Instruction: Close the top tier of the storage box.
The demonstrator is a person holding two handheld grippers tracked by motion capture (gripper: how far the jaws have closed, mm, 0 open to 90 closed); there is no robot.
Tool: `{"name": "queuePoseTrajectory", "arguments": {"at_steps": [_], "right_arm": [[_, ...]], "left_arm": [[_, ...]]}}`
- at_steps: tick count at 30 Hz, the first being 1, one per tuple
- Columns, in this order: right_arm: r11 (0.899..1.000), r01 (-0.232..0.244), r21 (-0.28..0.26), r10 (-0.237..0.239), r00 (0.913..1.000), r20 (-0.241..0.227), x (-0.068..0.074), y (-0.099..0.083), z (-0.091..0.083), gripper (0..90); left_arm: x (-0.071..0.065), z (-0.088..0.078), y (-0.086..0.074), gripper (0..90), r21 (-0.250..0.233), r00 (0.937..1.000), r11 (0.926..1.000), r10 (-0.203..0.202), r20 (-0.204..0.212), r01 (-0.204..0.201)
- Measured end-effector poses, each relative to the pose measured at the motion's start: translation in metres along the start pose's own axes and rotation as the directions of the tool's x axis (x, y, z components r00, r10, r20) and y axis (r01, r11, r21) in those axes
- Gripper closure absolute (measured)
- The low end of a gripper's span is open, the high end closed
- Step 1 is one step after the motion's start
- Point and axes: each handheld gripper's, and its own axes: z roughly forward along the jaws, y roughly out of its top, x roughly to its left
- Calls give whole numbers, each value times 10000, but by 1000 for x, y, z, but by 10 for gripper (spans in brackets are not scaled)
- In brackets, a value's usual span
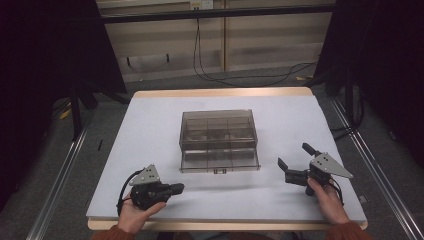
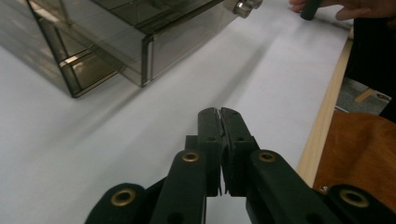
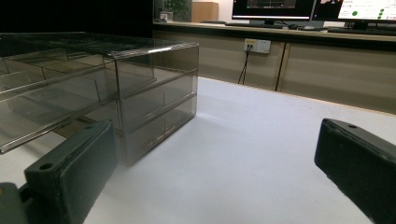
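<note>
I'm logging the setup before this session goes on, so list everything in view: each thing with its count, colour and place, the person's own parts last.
drawer box: one, smoky clear plastic with inner dividers, middle of the table, lower drawer pulled out toward the person.
drawer knob: one, silver metal, front of the pulled-out drawer.
table: one, white top with a pale wood edge.
wall socket: one, white, on the far wall in the right gripper view.
monitors: at least two, lit, on the counter behind the table.
left gripper: one, black, near edge of the table left of the box, jaws shut on nothing.
right gripper: one, black, right of the box, jaws open.
hands: two, each holding a gripper, rust-coloured sleeves.
</note>
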Motion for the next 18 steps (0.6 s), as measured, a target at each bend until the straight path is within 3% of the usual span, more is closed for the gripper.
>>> {"name": "queuePoseTrajectory", "arguments": {"at_steps": [9,12,18], "right_arm": [[10000,-17,10,17,10000,-12,0,0,0,0],[10000,-9,8,9,10000,-17,0,0,0,0],[10000,-54,14,54,10000,15,0,0,0,0]], "left_arm": [[-6,9,6,900,275,9991,9989,378,199,-383],[-8,12,8,900,235,9991,9992,324,258,-330],[-10,21,15,900,284,9968,9973,671,445,-684]]}}
